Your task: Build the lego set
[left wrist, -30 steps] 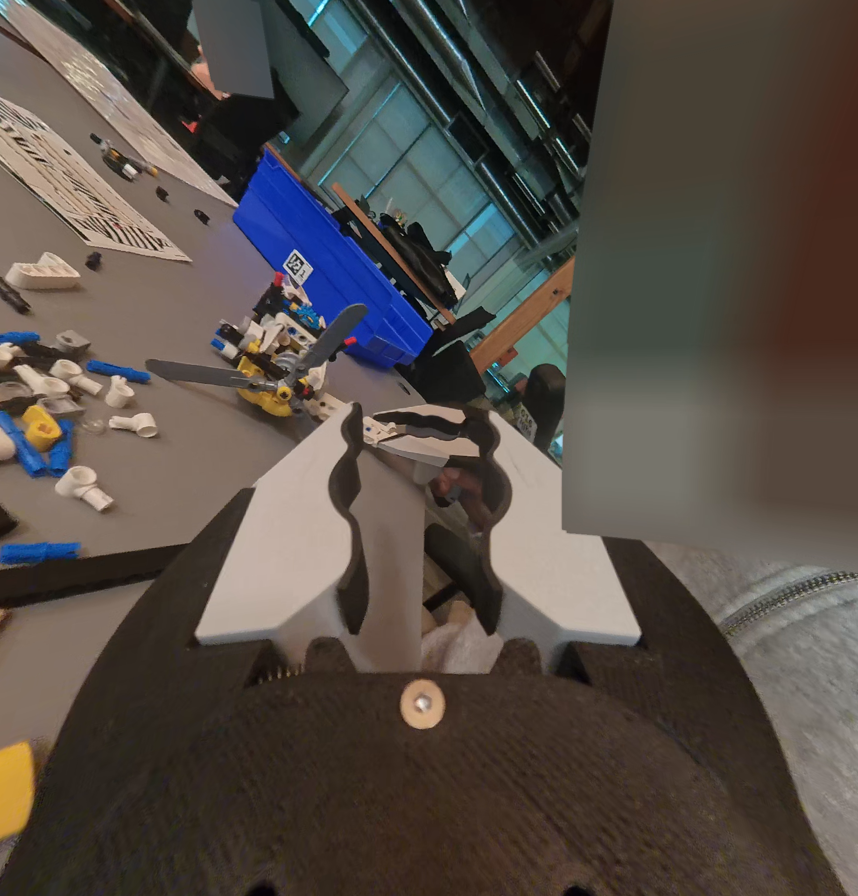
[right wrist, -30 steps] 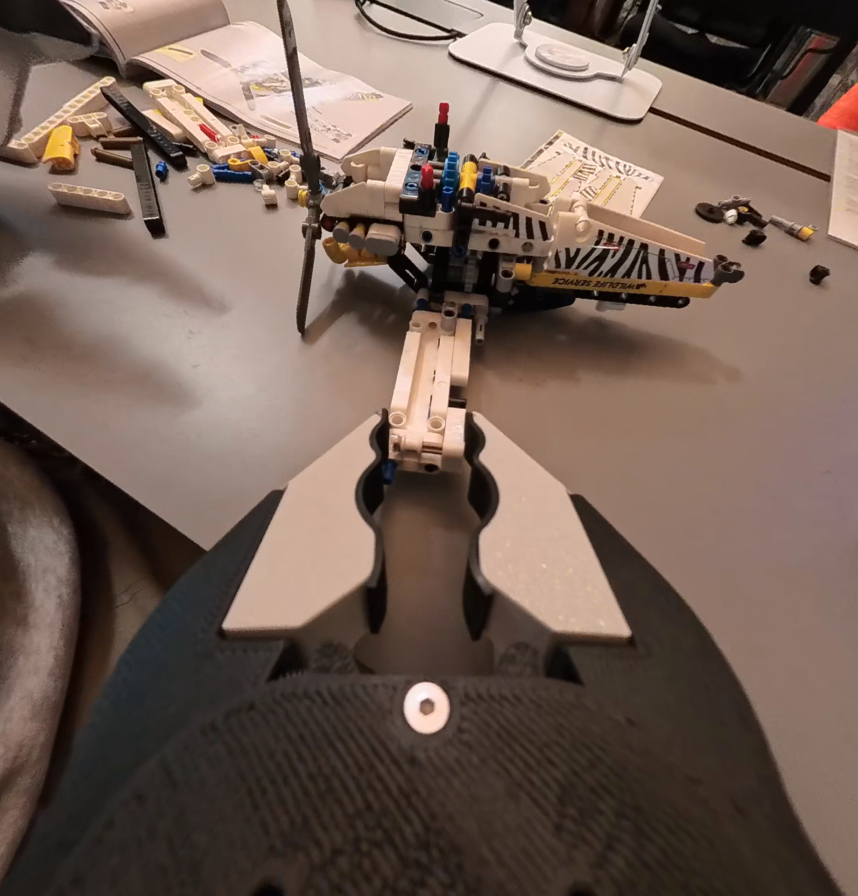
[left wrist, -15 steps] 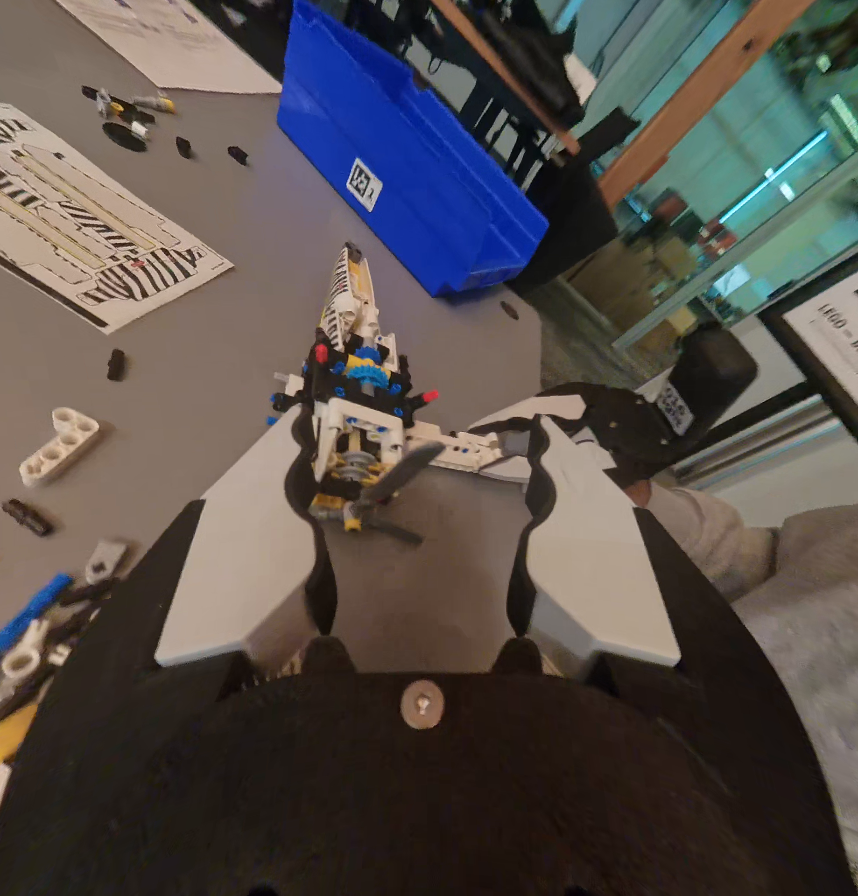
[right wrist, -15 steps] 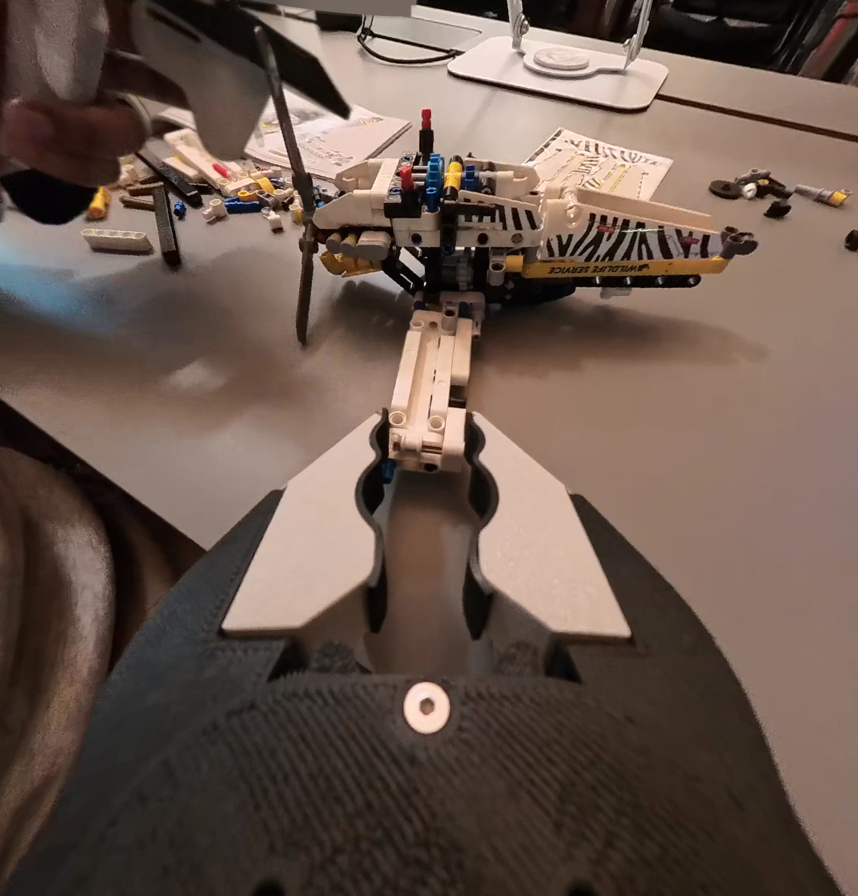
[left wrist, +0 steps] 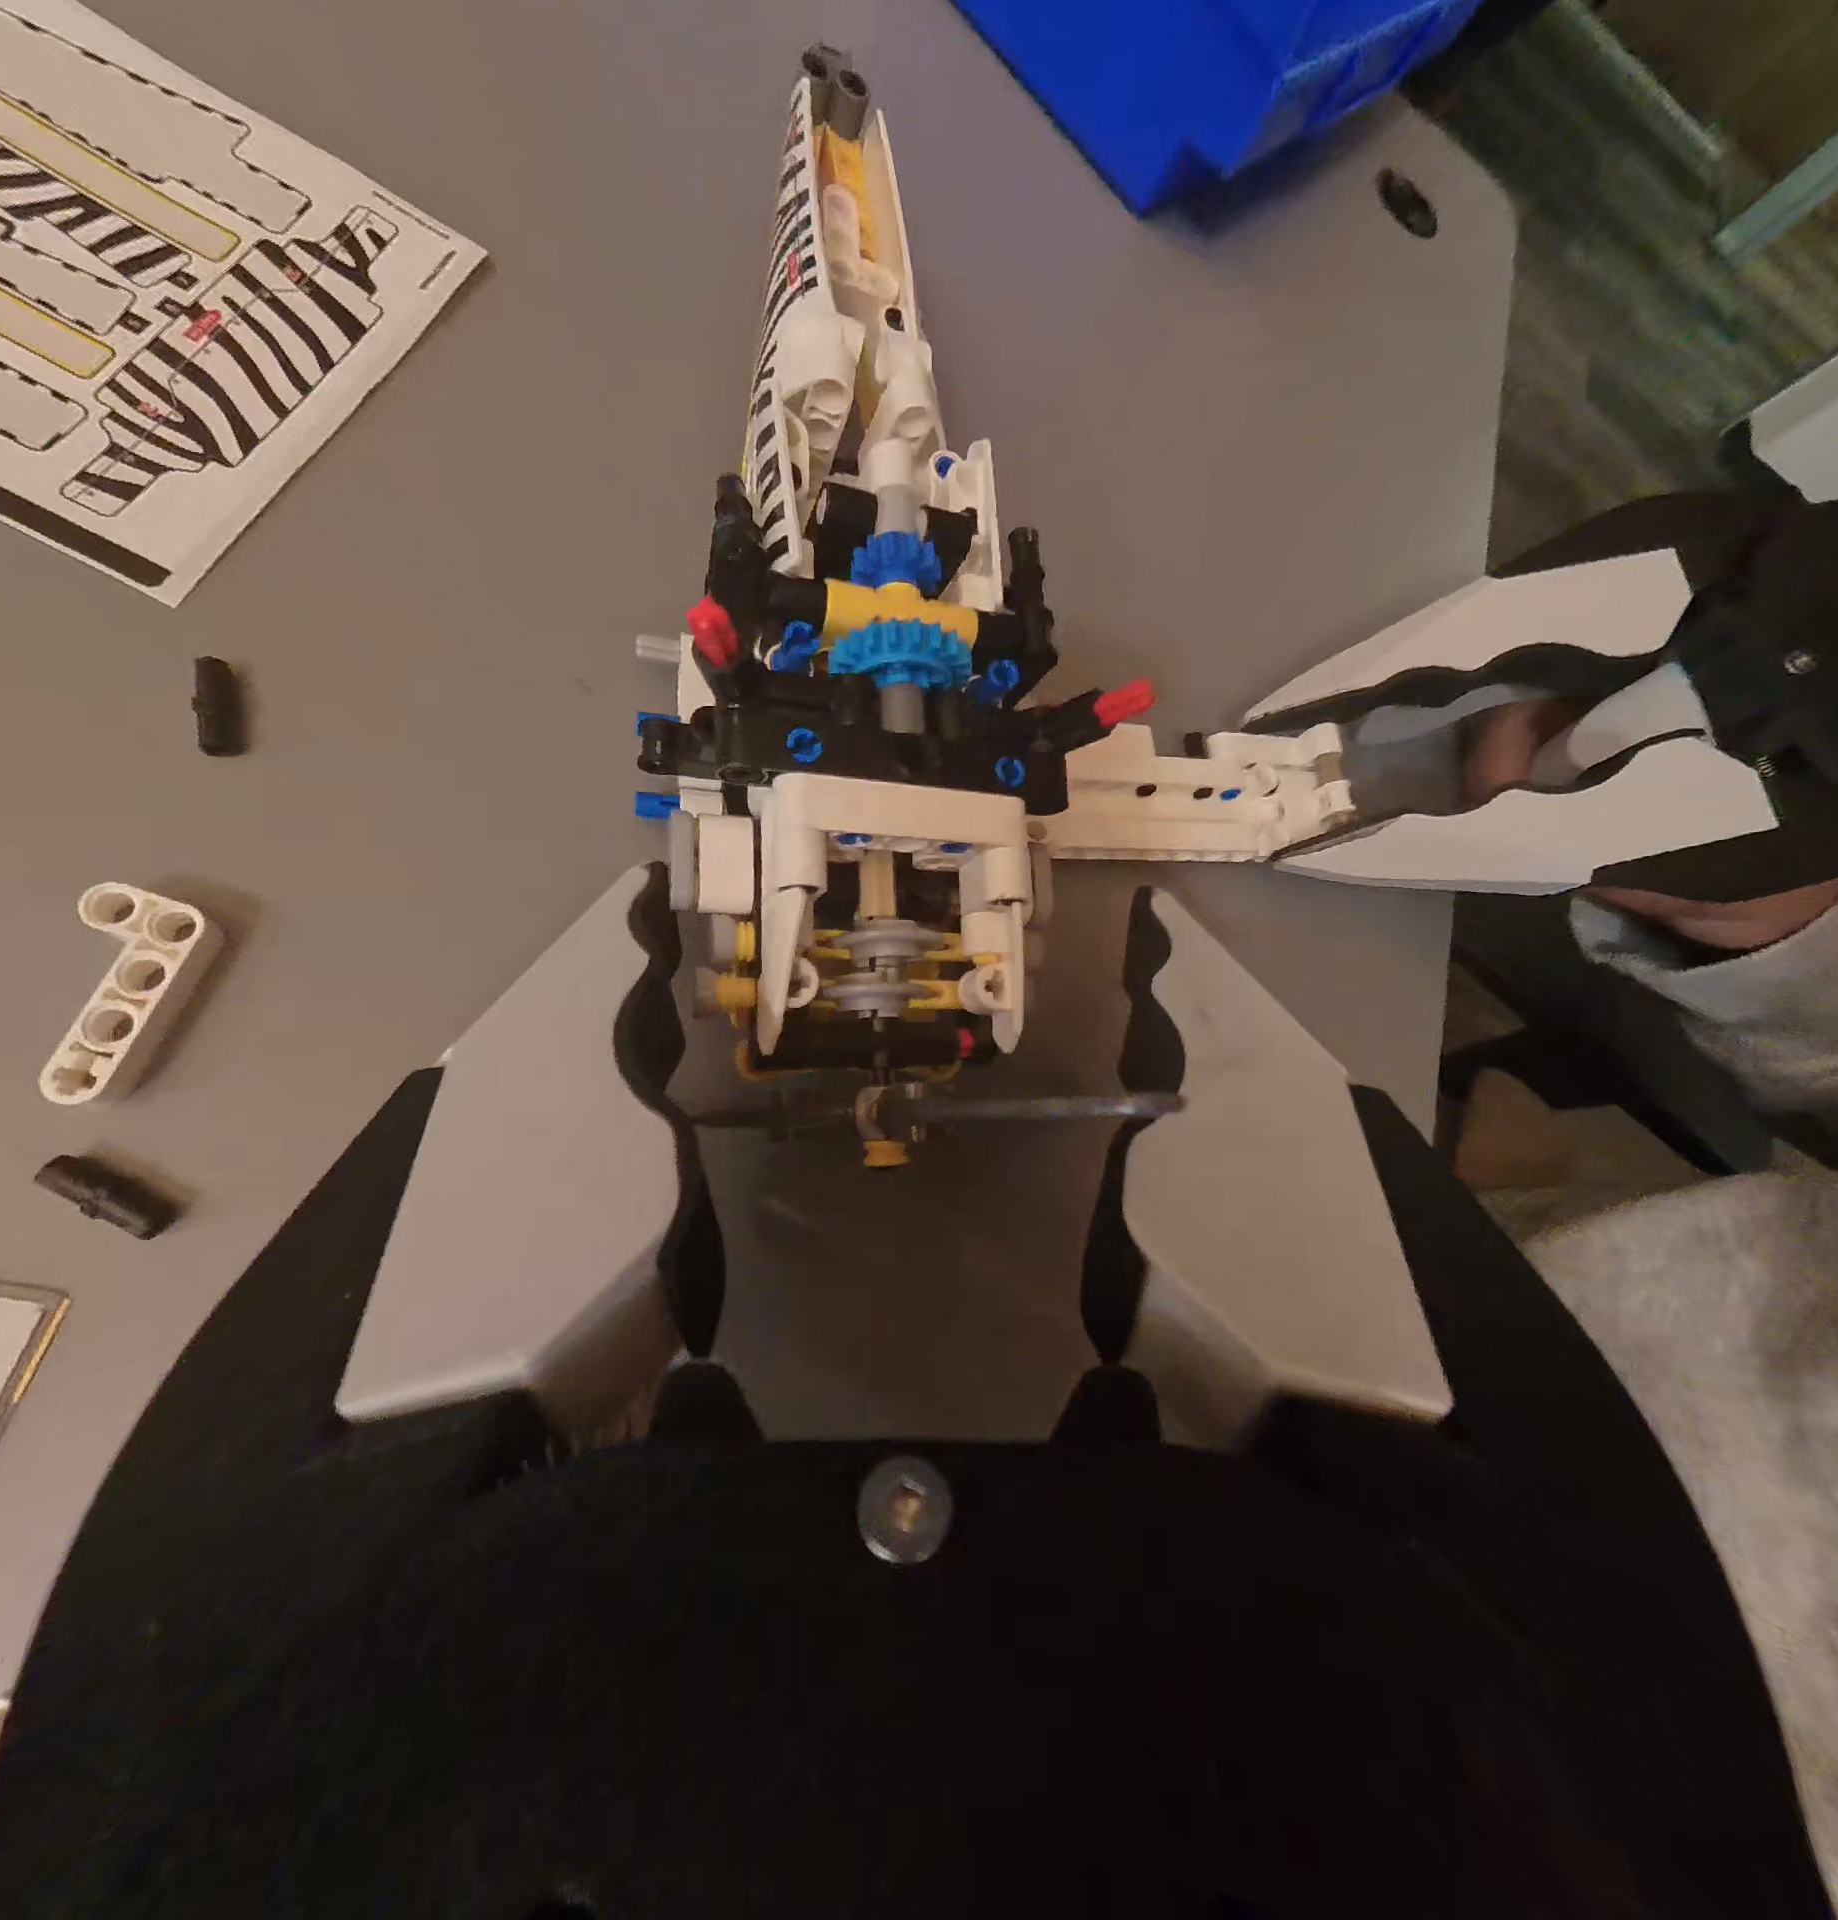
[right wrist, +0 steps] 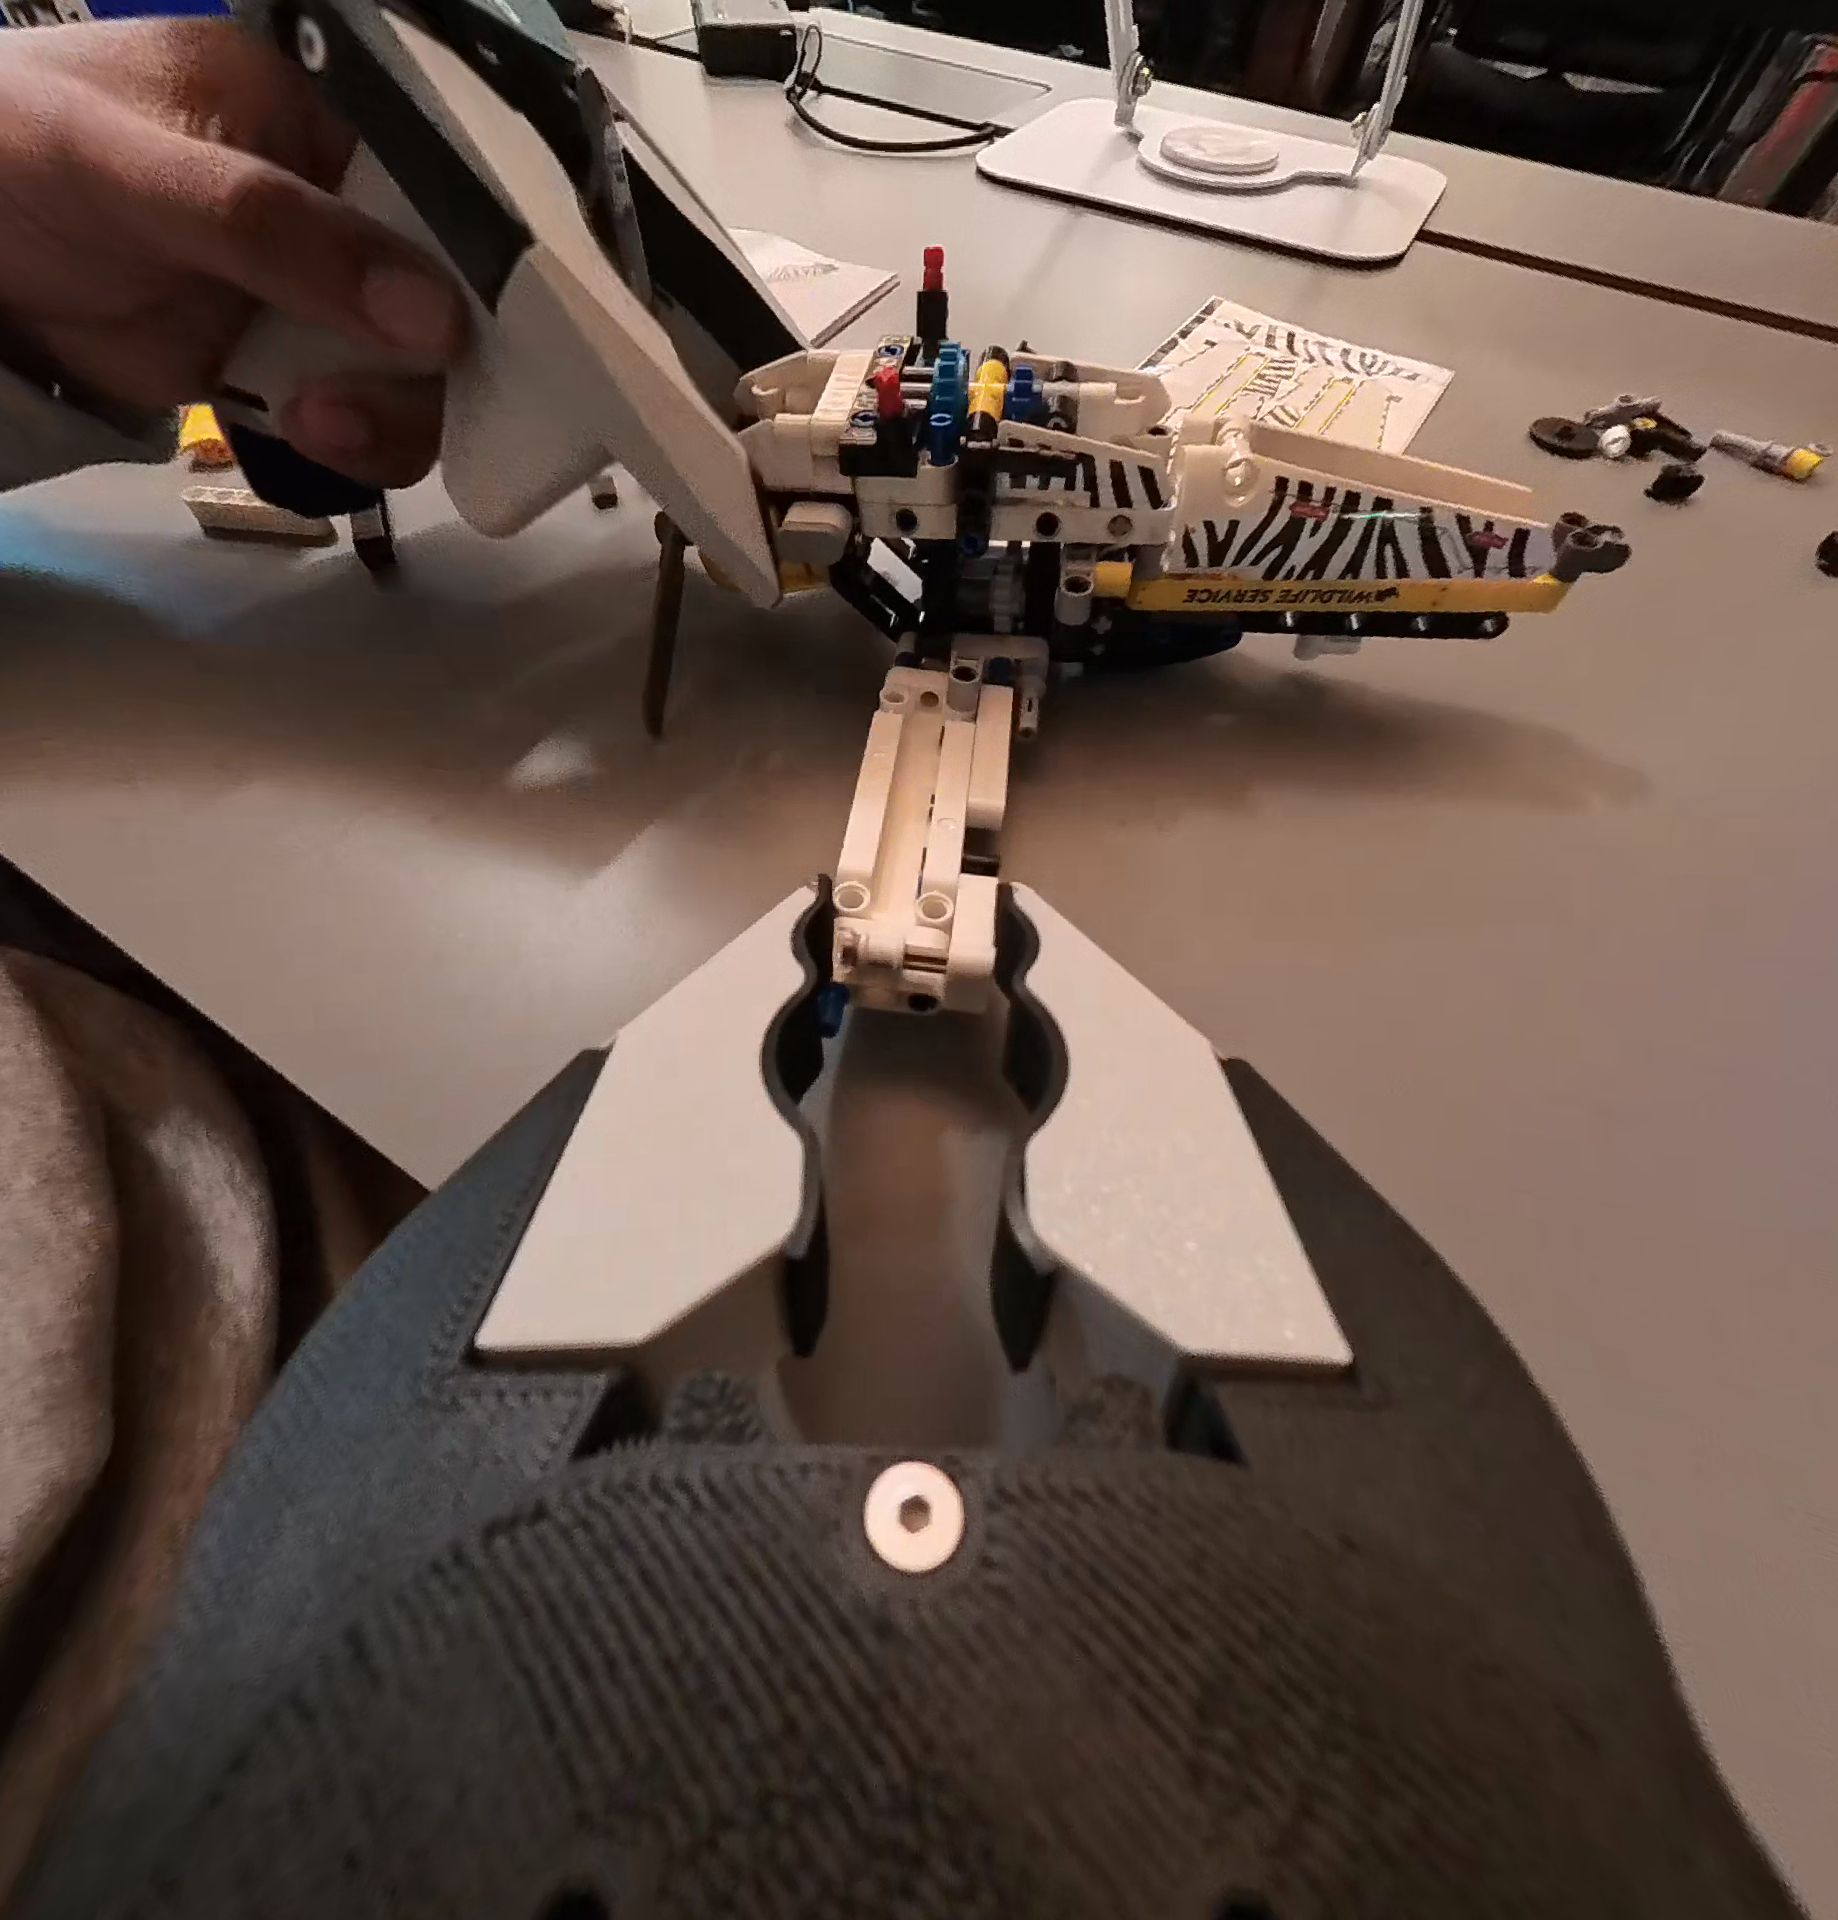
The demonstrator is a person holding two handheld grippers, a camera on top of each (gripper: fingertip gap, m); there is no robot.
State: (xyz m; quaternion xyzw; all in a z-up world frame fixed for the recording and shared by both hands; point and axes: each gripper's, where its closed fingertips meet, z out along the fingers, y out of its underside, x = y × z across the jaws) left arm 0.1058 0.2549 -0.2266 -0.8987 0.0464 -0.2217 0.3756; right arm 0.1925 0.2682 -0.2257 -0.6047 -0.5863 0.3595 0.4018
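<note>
Tight at the nose, open to the right

The left hand-held gripper (left wrist: 899, 914) straddles the plane model's (left wrist: 873, 727) nose; its propeller (left wrist: 998, 1112) crosses the gap. A white angled beam (left wrist: 125, 987) and black pins (left wrist: 110, 1195) lie left; bare table (right wrist: 1414, 987) spreads right of the right hand-held gripper (right wrist: 915, 935).

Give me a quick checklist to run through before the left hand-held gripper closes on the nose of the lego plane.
1. Right hand-held gripper shut on the white wing stub: ok.
2. Lego plane resting on the grey table: ok.
3. Left hand-held gripper open wide enough for the nose: ok.
4. Nose centred between its fingers: not ok, it sits nearer the left one.
5. Dark propeller blade clear of the closing path: not ok, it spans across to the right finger.
6. Loose white L-beam out of the way: ok.
</note>
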